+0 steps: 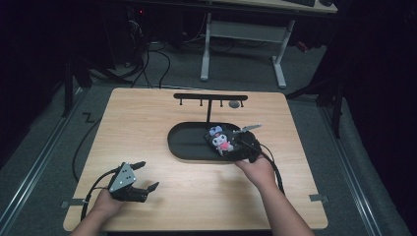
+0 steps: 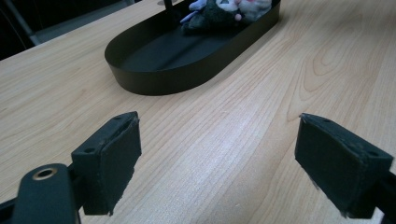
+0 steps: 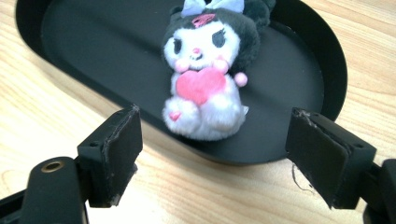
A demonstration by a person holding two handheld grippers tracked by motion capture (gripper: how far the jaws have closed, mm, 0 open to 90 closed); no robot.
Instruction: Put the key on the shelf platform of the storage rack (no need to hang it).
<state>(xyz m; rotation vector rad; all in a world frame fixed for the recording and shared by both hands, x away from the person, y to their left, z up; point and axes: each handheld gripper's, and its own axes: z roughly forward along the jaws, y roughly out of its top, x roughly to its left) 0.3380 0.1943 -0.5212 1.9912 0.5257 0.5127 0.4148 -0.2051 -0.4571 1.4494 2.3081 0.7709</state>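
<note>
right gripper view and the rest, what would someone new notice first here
The plush toy, white and black with a pink heart on its chest, lies in the right end of the black oval tray in the middle of the wooden table. The right gripper sits just before it at the tray's near rim, jaws open, nothing between the pads. The left gripper rests open over bare wood near the table's front left.

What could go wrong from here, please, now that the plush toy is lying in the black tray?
1. The plush toy lies near the tray's front rim, just ahead of the open right tongs; a careless move could snag it or drag it out.
2. The hook stand rises just behind the toy; a reaching hand might knock it.
3. Bumping the rim could slide the tray across the table.
</note>
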